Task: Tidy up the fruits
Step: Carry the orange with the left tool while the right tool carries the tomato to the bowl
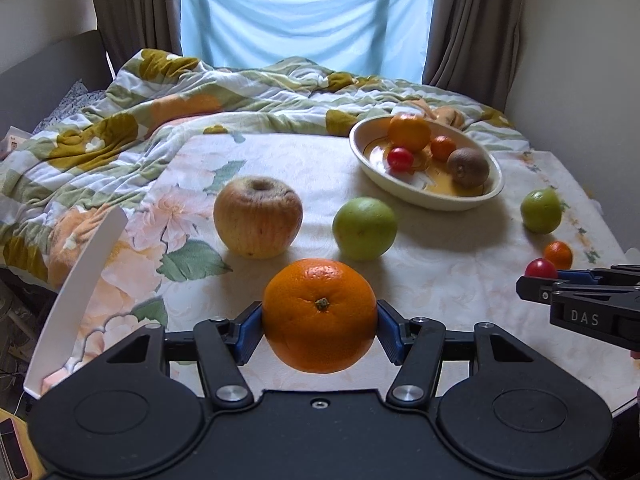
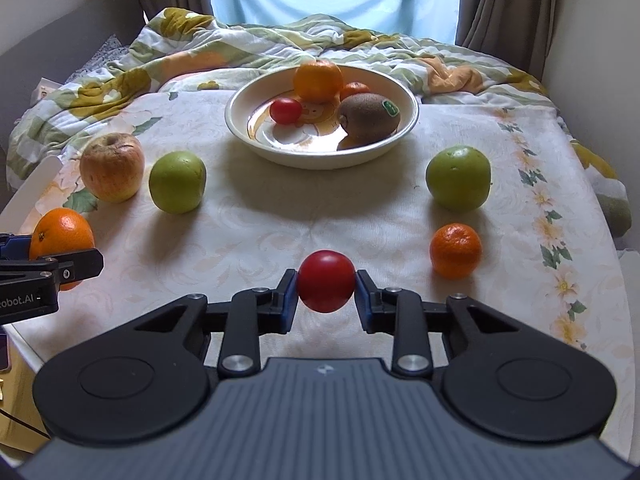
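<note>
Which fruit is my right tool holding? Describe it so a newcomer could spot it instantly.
Start at the cream bowl in the middle of the floral tablecloth, then come straight toward the camera. The right tool grips a small red tomato, smooth and glossy, unlike the dimpled mandarin beside it.

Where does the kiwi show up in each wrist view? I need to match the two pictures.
Left wrist: the kiwi lies upper right, at the near right of the bowl.
Right wrist: the kiwi lies upper centre, at the right inside the bowl.
Shared landmark: the bowl, with a small red fruit left of the kiwi.
</note>
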The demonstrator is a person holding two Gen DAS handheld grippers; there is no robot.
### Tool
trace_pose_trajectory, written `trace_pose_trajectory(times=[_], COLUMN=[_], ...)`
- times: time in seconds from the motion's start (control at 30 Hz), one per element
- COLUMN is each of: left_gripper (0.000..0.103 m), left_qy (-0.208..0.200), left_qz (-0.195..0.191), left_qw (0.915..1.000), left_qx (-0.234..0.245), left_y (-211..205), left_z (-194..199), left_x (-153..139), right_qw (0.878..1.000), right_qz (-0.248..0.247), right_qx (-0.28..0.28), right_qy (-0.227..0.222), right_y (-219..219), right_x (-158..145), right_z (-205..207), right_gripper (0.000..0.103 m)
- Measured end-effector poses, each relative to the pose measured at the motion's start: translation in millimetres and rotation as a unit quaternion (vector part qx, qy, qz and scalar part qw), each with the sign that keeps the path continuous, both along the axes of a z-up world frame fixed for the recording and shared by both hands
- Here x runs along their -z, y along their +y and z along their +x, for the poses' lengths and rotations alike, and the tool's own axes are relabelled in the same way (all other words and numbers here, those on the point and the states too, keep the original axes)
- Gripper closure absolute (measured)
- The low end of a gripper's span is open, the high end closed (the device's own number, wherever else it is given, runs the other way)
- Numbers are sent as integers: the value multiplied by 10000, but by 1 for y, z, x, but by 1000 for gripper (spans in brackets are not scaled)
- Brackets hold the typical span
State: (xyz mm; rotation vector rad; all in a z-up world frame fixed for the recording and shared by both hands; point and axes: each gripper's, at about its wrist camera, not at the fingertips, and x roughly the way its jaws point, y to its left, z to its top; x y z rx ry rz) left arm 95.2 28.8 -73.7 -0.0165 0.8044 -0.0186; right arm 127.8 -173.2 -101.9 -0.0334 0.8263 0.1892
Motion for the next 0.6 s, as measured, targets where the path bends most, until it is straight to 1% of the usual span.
trace_pose_trajectory(times=[0.23, 0.33, 0.47, 0.6], left_gripper=[40, 40, 40, 40], left_qy=[-170, -193, -328, -439], left_qz=[-91, -201, -183, -274], left_qw=[9998, 9996, 9992, 9986], left_qx=[46, 80, 97, 134], left_y=[-12, -16, -22, -27], left_z=[-4, -2, 4, 16], left_x=[-36, -53, -72, -88], right_qw=[9998, 9997, 9997, 9995], right_qz=[79, 77, 129, 139], right_qx=[-118, -149, -169, -191], right_qy=[-149, -151, -140, -217], right_y=[-10, -16, -24, -30], right_x=[-31, -46, -64, -83], right_z=[-7, -6, -2, 3], right_gripper=[58, 58, 58, 58])
